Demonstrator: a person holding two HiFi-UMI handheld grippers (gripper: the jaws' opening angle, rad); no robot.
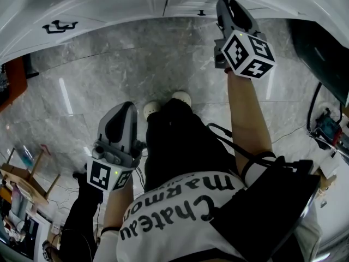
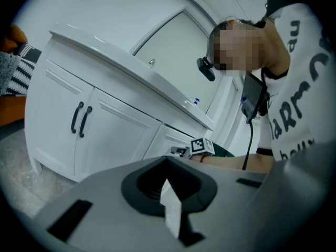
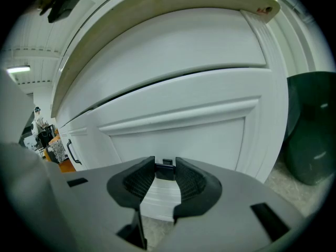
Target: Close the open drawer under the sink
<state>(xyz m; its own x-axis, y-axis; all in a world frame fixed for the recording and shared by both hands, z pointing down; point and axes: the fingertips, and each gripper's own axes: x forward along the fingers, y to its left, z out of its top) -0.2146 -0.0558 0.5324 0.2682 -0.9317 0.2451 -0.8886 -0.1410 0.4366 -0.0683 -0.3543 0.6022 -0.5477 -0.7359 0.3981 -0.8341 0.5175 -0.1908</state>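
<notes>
The right gripper (image 3: 165, 180) is pinching the small black handle (image 3: 166, 168) on the drawer (image 3: 173, 135), which is sitting low in the white cabinet (image 3: 157, 62) under the countertop. The left gripper (image 2: 167, 164) is hanging beside the person's leg (image 1: 174, 146), jaws pressed together on nothing, apart from the cabinet.

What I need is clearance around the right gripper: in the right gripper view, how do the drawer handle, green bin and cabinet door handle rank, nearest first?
1. drawer handle: centre, right between the right gripper's jaws.
2. green bin: low at the view's right side.
3. cabinet door handle: far left, small and distant.
</notes>
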